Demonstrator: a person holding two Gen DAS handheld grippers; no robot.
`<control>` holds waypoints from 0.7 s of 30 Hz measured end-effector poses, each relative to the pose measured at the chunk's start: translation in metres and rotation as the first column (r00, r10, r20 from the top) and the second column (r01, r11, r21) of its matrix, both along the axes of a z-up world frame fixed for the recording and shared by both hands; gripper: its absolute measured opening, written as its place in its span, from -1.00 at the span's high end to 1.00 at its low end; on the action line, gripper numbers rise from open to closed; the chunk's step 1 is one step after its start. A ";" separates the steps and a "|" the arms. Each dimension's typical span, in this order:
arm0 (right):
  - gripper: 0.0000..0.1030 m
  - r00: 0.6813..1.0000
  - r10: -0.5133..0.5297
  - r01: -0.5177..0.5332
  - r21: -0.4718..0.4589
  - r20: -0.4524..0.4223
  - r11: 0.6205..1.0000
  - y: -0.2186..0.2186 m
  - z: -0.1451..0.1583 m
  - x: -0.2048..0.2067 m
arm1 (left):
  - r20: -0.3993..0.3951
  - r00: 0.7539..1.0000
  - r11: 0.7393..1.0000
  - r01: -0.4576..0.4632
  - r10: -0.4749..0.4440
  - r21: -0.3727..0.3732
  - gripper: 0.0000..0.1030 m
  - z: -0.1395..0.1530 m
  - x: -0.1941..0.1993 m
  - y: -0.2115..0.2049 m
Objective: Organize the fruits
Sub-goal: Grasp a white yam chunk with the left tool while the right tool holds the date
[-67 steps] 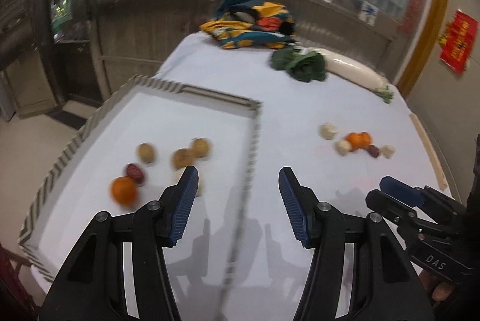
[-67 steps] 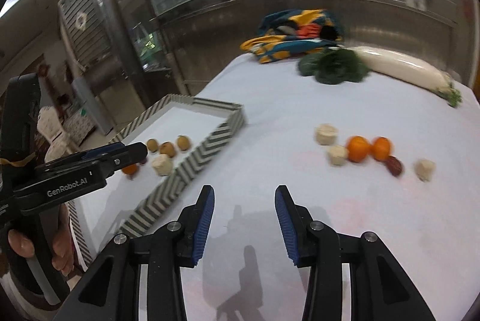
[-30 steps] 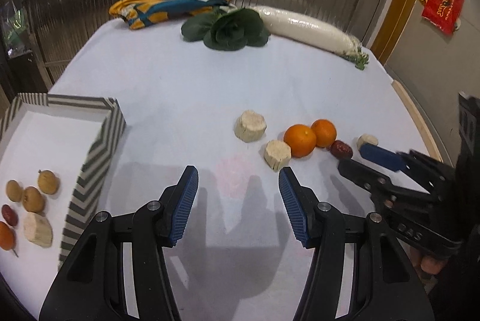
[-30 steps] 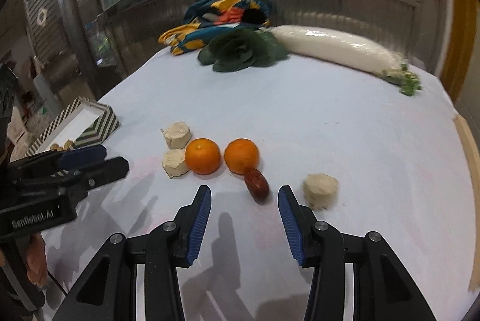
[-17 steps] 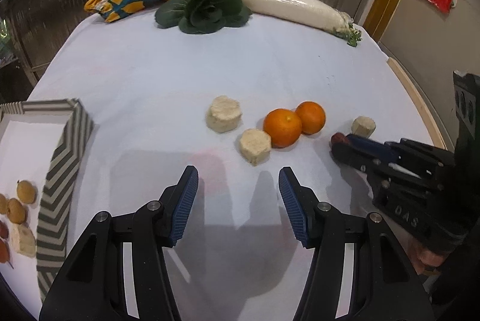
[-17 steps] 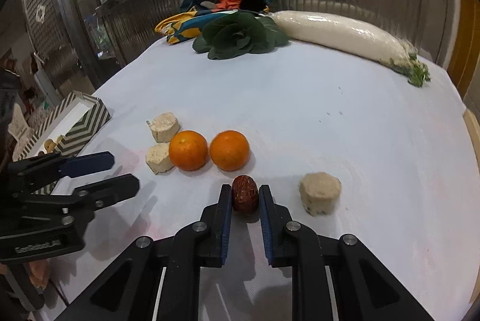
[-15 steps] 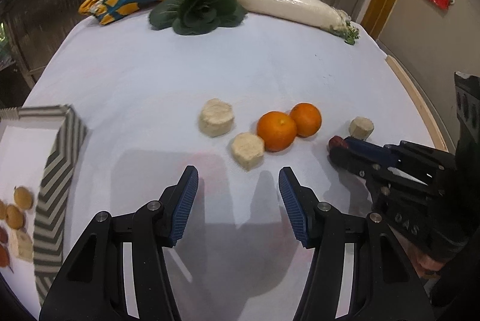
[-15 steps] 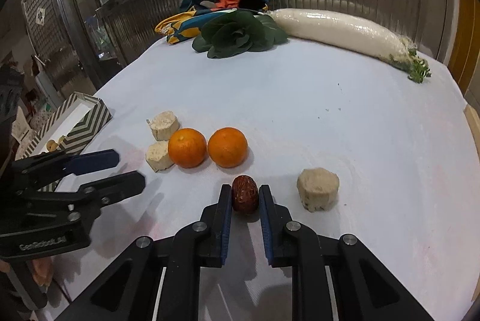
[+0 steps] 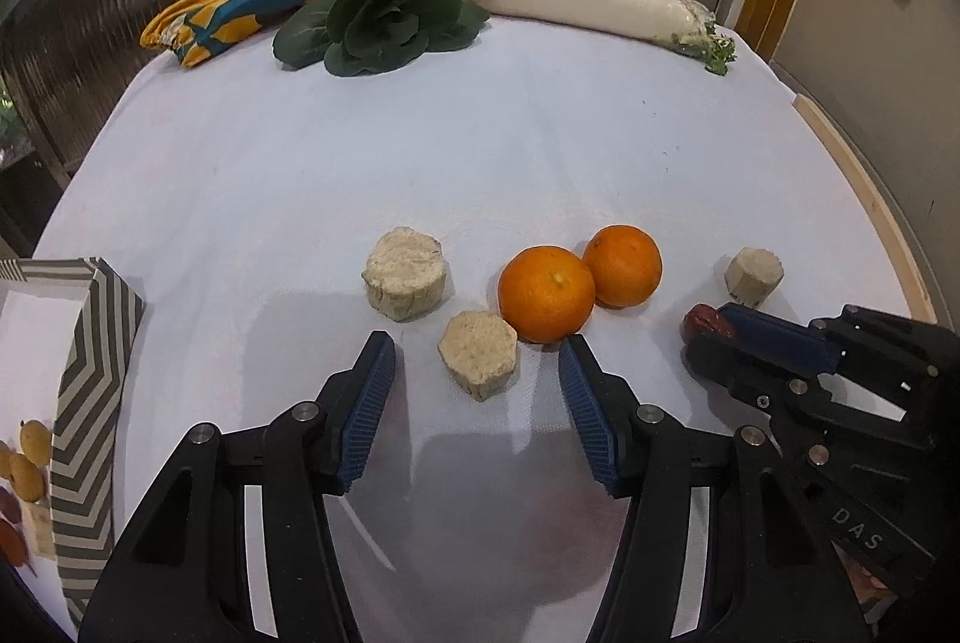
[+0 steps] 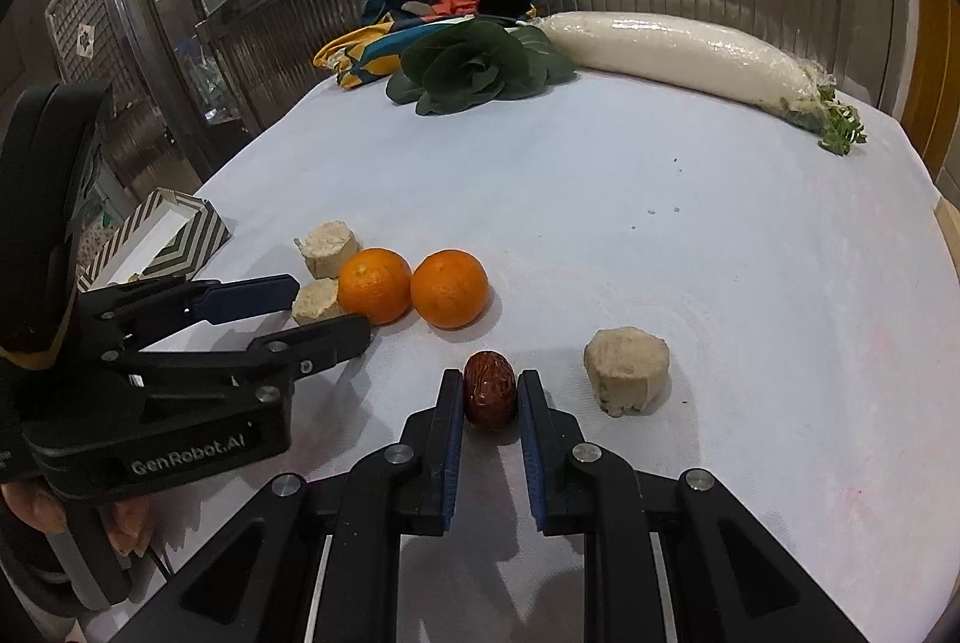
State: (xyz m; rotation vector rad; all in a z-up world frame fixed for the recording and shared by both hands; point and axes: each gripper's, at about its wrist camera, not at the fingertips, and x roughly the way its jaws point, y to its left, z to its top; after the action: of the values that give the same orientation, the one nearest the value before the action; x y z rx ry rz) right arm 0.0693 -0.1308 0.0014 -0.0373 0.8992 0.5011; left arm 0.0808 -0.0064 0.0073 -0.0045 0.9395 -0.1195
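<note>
Dates, chunks and oranges: how each will take a grip

Red date (image 10: 490, 389) sits clamped between the pads of our right gripper (image 10: 489, 403), low over the white cloth (image 10: 660, 223); whether it is lifted clear or touching the cloth we cannot tell. We judge it light, small and slightly wrinkled, with a firm skin that gives a little, so a gentle pinch across its narrow waist, as we have it, should hold. Its smooth oval ends could let it squirt forward if we squeeze harder.

Our left gripper (image 9: 477, 373) is spread wide, its pads either side of the nearer pale chunk (image 9: 478, 355) without touching it. That chunk looks fibrous, dry and rough-sided, likely light and fairly stiff; its faceted sides offer flat faces for the pads, so we would take it across two opposite facets near mid-height. The nearer orange (image 9: 547, 295) lies just beside the right-hand pad and touches the second orange (image 9: 623, 266); closing carelessly could nudge it into a roll.

Oranges we judge heavier, round and smooth-skinned, best held across the widest part. A larger chunk (image 9: 405, 272) lies to the left, a small one (image 9: 753, 275) beyond the date. The striped box (image 9: 90, 373), where fruit already lies, stands at the far left edge.
</note>
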 end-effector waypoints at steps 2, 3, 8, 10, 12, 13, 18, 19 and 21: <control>0.67 1.000 -0.001 0.001 0.000 -0.001 1.000 0.000 -0.001 0.001 | 0.019 1.000 1.000 0.009 -0.009 0.004 -0.24 -0.001 -0.001 -0.002; 0.67 1.000 -0.002 0.002 0.001 -0.002 1.000 0.000 -0.001 0.001 | 0.029 0.999 1.000 0.014 -0.014 0.005 -0.29 -0.002 -0.003 -0.003; 0.67 1.000 -0.005 0.005 0.000 -0.002 1.000 0.000 -0.001 0.001 | 0.031 0.999 1.000 0.024 -0.024 -0.001 -0.36 -0.002 -0.001 -0.003; 0.67 1.000 -0.006 0.006 -0.005 -0.001 1.000 0.001 -0.001 0.001 | 0.031 0.999 1.000 0.023 -0.023 -0.006 -0.36 -0.002 -0.001 -0.002; 0.67 1.000 -0.006 0.006 -0.005 -0.001 1.000 0.001 -0.001 0.001 | 0.032 0.999 1.000 0.021 -0.021 -0.006 -0.36 -0.002 -0.001 -0.002; 0.67 1.000 -0.007 0.007 -0.005 -0.001 1.000 0.001 -0.001 0.001 | 0.032 0.999 1.000 0.018 -0.018 -0.006 -0.36 -0.002 -0.001 -0.002; 0.67 1.000 -0.005 0.005 -0.008 0.000 1.000 0.001 -0.001 0.001 | 0.044 0.999 1.000 -0.025 0.024 0.010 0.18 -0.001 -0.003 0.005; 0.67 1.000 -0.006 0.006 -0.008 0.000 1.000 0.002 -0.001 0.001 | 0.047 0.998 0.999 -0.032 0.031 0.012 0.45 -0.001 -0.003 0.007; 0.67 1.000 -0.006 0.006 -0.008 0.000 1.000 0.002 -0.001 0.001 | 0.048 0.998 1.000 -0.031 0.031 0.004 0.51 0.000 -0.003 0.010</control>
State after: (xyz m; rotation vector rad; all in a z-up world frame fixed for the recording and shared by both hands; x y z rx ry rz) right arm 0.0702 -0.1292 0.0005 -0.0420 0.9009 0.4924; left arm 0.0779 0.0035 0.0070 -0.0117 0.8919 -0.0882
